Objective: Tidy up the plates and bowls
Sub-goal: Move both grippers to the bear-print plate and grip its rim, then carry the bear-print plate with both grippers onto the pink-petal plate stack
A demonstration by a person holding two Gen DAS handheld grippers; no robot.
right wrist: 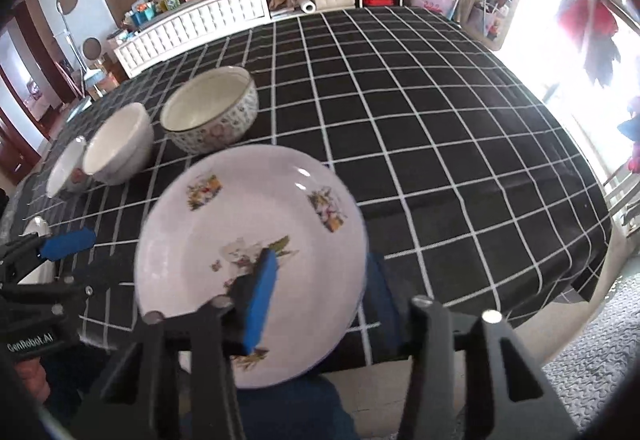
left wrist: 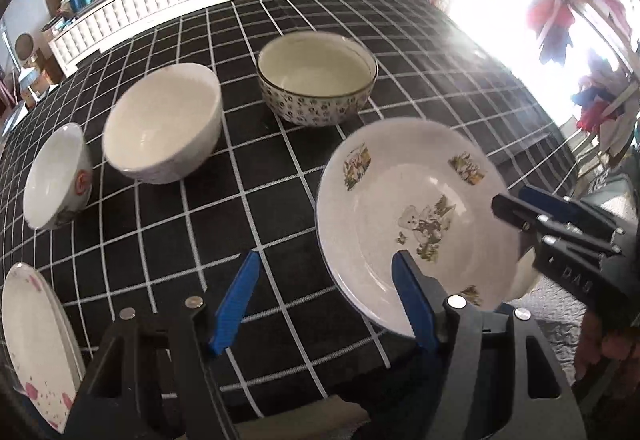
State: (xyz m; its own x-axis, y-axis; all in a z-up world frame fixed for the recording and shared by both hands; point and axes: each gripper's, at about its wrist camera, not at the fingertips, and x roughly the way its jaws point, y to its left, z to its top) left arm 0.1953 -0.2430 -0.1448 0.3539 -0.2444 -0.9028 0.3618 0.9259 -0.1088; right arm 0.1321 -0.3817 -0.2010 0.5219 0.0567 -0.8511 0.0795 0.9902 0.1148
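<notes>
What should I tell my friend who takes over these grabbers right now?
Right gripper: jaws shut on the round white plate with flower prints, held tilted over the near edge of the black checked tablecloth.
Left gripper: jaws open, empty.
In a row on the cloth: small white bowl with a red mark, plain white bowl, blue-patterned bowl. White plate with pink speckles lies near left.
Done: nothing stacked yet.
Left: probably put the plates together and nest the bowls.

Floral plate [right wrist: 256, 240] tilted above table; three bowls [left wrist: 316, 79] upright.
</notes>
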